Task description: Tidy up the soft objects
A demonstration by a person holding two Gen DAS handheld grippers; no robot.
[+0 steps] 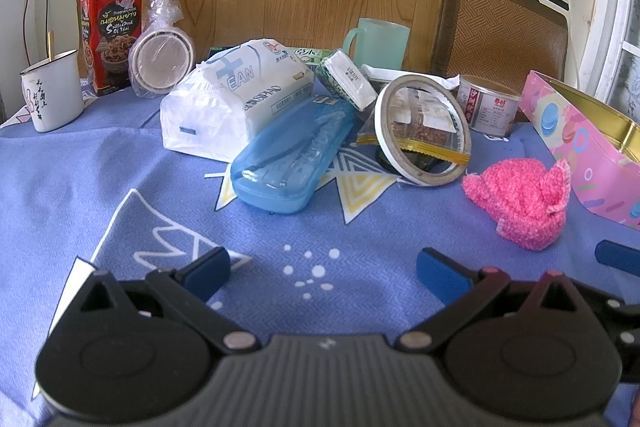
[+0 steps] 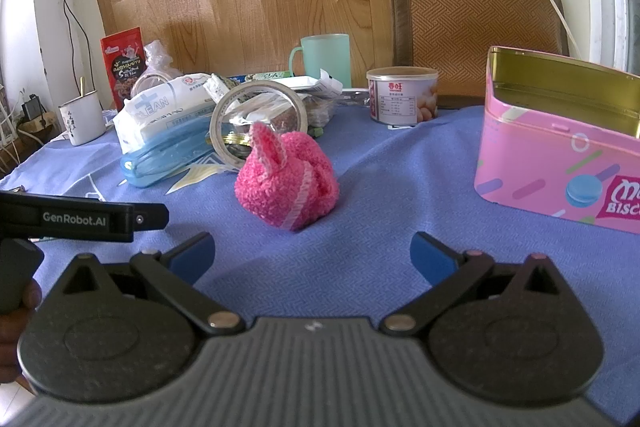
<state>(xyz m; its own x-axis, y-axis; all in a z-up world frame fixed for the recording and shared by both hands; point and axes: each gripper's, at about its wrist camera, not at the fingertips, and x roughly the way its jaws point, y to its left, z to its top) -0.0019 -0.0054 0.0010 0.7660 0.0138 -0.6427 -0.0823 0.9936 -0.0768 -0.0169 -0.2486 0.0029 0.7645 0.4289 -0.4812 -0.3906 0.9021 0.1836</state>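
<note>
Pink fuzzy sock bundle [image 2: 286, 183], rolled into a ball with 1 ear-like cuff sticking up, sits on the blue patterned tablecloth [image 2: 400, 187] ahead of the right gripper [image 2: 312, 255], a little left of its centre line and apart from both blue fingertips [image 2: 432, 259]. That gripper's jaws are spread wide with nothing between them. The left gripper [image 1: 324, 273] is likewise wide open and empty, hovering over bare cloth; from its view the sock bundle [image 1: 520, 203] lies ahead and to the right, outside the span of its jaws. In the right wrist view the left gripper's black body shows at the left edge, with part of a hand [image 2: 16, 311] holding its grip. To the right of the bundle stands a pink biscuit tin [image 2: 560, 163], lid off, with its gold interior visible. Behind the bundle is a cluster of clutter: a roll of clear tape [image 1: 424, 131] leaning upright on a gold-edged snack packet, a translucent blue case [image 1: 292, 155] resting against a pack of wet wipes [image 1: 240, 99], and a small round can [image 2: 402, 95] farther back. A mint green mug [image 2: 326, 57], a white enamel cup [image 1: 54, 91] and a red snack pouch [image 1: 112, 31] stand along the far side of the table, near the wood-pattern sheet on the wall.
</note>
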